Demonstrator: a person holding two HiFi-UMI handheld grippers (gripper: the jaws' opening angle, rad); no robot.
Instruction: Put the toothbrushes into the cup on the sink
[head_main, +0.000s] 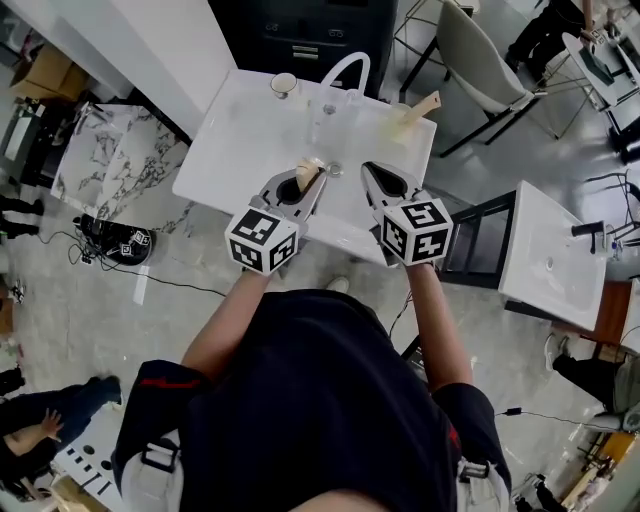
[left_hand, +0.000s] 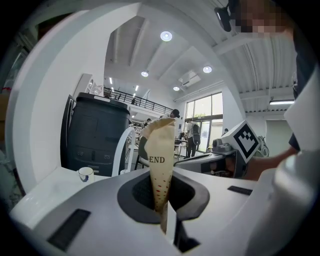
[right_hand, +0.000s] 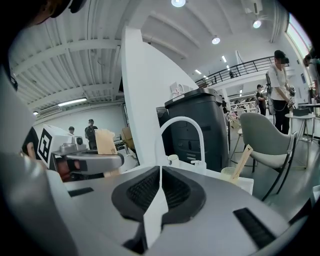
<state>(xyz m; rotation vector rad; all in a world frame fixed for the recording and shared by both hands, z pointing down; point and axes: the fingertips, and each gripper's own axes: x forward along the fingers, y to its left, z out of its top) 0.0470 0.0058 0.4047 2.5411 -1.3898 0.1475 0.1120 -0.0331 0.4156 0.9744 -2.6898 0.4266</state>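
— Beige paper is sticking up out of the left gripper (head_main: 312, 182). Are you seeing that?
— I am. Its jaws are clenching on a paper-wrapped toothbrush (left_hand: 159, 150), which is standing upright between them with the wrapper's top flaring open. It is hovering over the near edge of the white sink (head_main: 240, 150).
— And the right gripper (head_main: 370, 172)?
— It is hanging just beside the left one, over the same near edge, and its jaws are pressing together with nothing between them.
— Where is the cup sitting?
— The pale cup (right_hand: 230, 174) is standing at the sink's far right corner, well apart from both grippers. A second wrapped toothbrush (right_hand: 243, 159) is leaning in it, tilting out to the right.
— Something small is sitting on the other side too.
— A small white mug (left_hand: 85, 174) is resting on the far edge, just left of the arching white faucet (right_hand: 180, 131), which is rising from the middle of that edge.
— And behind all that?
— A black cabinet (head_main: 300, 30) is standing right behind the sink, and a grey chair (head_main: 478, 55) is sitting off past the far right corner.
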